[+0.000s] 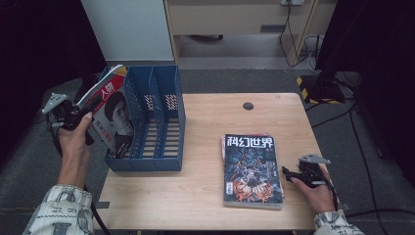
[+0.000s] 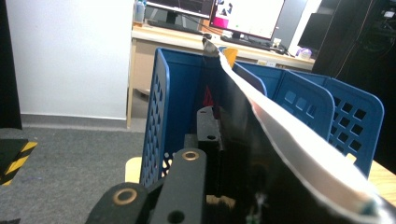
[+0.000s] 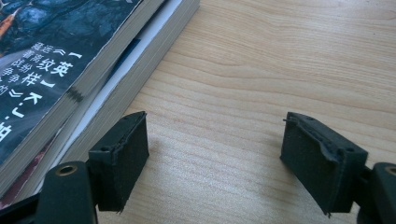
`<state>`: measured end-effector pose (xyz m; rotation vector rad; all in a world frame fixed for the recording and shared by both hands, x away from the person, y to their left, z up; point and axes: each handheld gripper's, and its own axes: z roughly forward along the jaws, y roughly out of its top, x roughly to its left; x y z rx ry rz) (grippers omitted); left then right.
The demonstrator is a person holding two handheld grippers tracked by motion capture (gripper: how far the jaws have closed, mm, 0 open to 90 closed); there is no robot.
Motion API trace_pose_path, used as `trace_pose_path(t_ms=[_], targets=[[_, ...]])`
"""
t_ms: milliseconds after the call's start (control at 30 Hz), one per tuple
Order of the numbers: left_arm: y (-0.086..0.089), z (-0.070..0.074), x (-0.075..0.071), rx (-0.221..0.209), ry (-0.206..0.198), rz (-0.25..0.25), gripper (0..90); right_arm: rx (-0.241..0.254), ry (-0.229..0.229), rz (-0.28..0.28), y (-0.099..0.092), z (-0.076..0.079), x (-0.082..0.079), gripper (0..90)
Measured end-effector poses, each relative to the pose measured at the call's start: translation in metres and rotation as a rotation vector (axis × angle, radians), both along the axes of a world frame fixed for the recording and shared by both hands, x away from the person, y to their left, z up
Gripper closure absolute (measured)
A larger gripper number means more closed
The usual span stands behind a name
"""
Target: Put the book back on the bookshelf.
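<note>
While the left gripper (image 1: 78,113) pinched a magazine (image 1: 111,117) over the rack (image 1: 161,117), filing began.
Right gripper (image 1: 289,172) waited spread beside the stack (image 1: 252,169).

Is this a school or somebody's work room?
Probably an office or lab. There is a desk with monitors at the back, cables on the grey carpet, and a blue file rack on the wooden table.

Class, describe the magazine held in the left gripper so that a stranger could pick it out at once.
Start at the blue file rack on the table's left. The magazine leans into its leftmost slot, gripped by the left gripper. Unlike the dark stack lying flat, its cover shows a face.
</note>
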<state>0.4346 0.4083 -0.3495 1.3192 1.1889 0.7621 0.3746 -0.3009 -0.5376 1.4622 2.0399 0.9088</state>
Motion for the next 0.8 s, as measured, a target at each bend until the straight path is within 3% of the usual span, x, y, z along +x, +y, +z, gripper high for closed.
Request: trace_pose_path(t_ms=[433, 600, 800], targets=[[0.001, -0.007, 0.005, 0.016, 0.037, 0.018, 85.4, 0.002, 0.002, -0.001, 0.000, 0.000, 0.000, 23.1], [0.004, -0.009, 0.005, 0.070, 0.087, 0.040, 84.9, -0.001, 0.001, 0.005, 0.000, 0.000, 0.000, 23.2], [0.011, -0.013, 0.002, 0.057, 0.107, 0.059, 84.5, -0.001, 0.001, 0.006, 0.000, 0.000, 0.000, 23.1]])
